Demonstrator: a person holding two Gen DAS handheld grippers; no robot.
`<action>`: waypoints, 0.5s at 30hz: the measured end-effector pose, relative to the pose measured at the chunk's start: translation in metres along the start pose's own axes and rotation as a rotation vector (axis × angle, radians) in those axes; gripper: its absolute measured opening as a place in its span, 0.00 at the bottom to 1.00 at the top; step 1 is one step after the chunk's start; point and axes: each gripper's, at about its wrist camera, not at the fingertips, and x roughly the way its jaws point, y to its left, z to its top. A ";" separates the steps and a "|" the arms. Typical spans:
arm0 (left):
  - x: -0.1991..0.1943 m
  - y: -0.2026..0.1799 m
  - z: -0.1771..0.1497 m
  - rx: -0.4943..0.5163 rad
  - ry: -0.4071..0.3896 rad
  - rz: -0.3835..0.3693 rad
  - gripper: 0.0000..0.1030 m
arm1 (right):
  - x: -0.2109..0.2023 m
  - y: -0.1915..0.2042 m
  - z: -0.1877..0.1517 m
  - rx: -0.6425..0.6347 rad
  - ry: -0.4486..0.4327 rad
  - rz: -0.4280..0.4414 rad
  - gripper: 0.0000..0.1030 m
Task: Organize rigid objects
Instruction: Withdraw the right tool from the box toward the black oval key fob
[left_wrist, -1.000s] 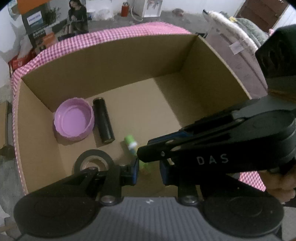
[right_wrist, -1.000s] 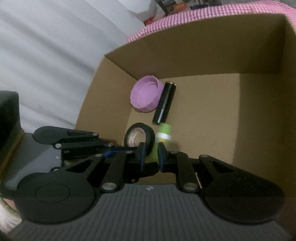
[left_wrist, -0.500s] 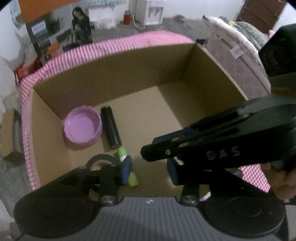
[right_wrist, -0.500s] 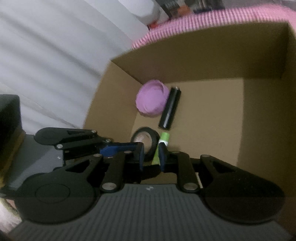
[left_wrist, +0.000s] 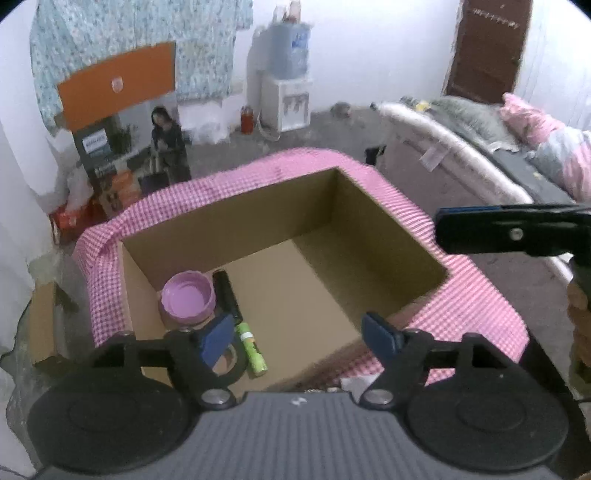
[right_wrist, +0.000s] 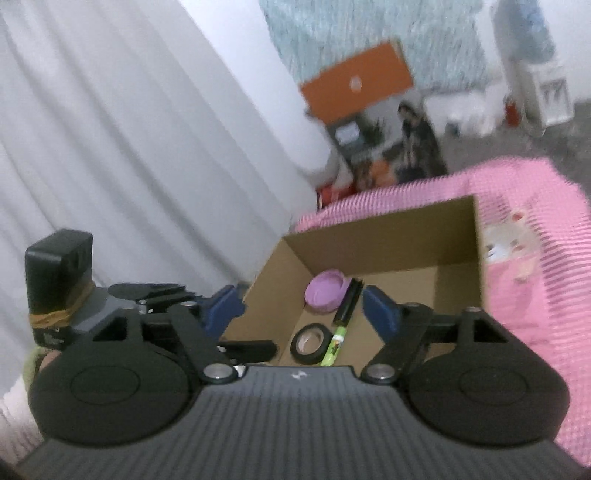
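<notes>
An open cardboard box (left_wrist: 240, 225) stands on a pink checked cloth. On its floor at the near left lie a purple lid (left_wrist: 188, 297), a black cylinder (left_wrist: 227, 291), a green tube (left_wrist: 253, 350) and a black tape roll (left_wrist: 231, 365), the roll partly hidden by my left finger. My left gripper (left_wrist: 299, 332) hangs above the box's near edge, its jaws opening with nothing between them. My right gripper (right_wrist: 301, 312) is also raised and opening, empty, and looks down on the lid (right_wrist: 327, 291), cylinder (right_wrist: 349, 301), roll (right_wrist: 310, 341) and tube (right_wrist: 334, 345).
The right gripper's finger (left_wrist: 509, 232) juts in over the cloth (left_wrist: 480, 314), with a hand (left_wrist: 580, 314) behind it. A bed (left_wrist: 461, 147), a water dispenser (left_wrist: 284, 92) and an orange-topped carton (left_wrist: 118, 88) stand beyond. A white curtain (right_wrist: 110, 147) fills the left.
Both grippers were shut low inside the box by the green tube and tape roll. They have since opened, risen and drawn back. The tube and roll stay on the box floor.
</notes>
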 end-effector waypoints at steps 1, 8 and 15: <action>-0.007 -0.004 -0.005 0.001 -0.016 -0.009 0.77 | -0.014 0.001 -0.008 -0.005 -0.028 -0.013 0.78; -0.027 -0.034 -0.046 0.001 -0.056 -0.071 0.87 | -0.072 -0.004 -0.057 0.026 -0.088 -0.092 0.87; -0.017 -0.062 -0.085 0.009 -0.051 -0.081 0.87 | -0.078 -0.016 -0.110 0.073 -0.038 -0.185 0.88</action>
